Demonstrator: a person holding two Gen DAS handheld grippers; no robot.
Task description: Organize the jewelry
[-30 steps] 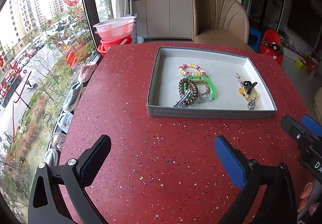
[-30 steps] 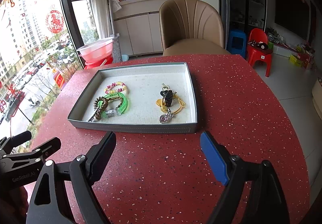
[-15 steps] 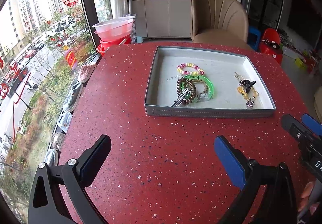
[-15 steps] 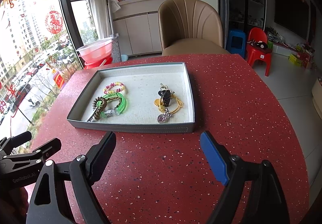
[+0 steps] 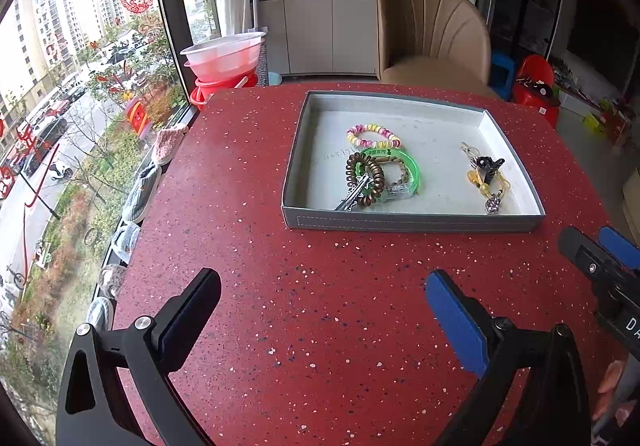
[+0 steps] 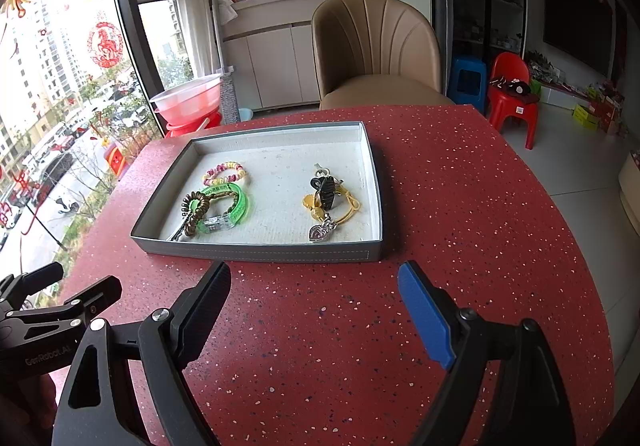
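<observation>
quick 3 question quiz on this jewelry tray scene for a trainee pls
1. True or false: the green bangle lies in the grey tray.
2. Which lies nearest the tray's far wall: A pink-and-yellow bead bracelet, B brown coil band, C heart charm?
3. Fill in: both the left hand-held gripper and the right hand-held gripper are ____.

Key: 1 true; 2 A; 3 open, holding nothing.

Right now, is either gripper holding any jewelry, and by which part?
Nothing is held. The left gripper and right gripper are both open over the table; all jewelry lies in the tray.
</observation>
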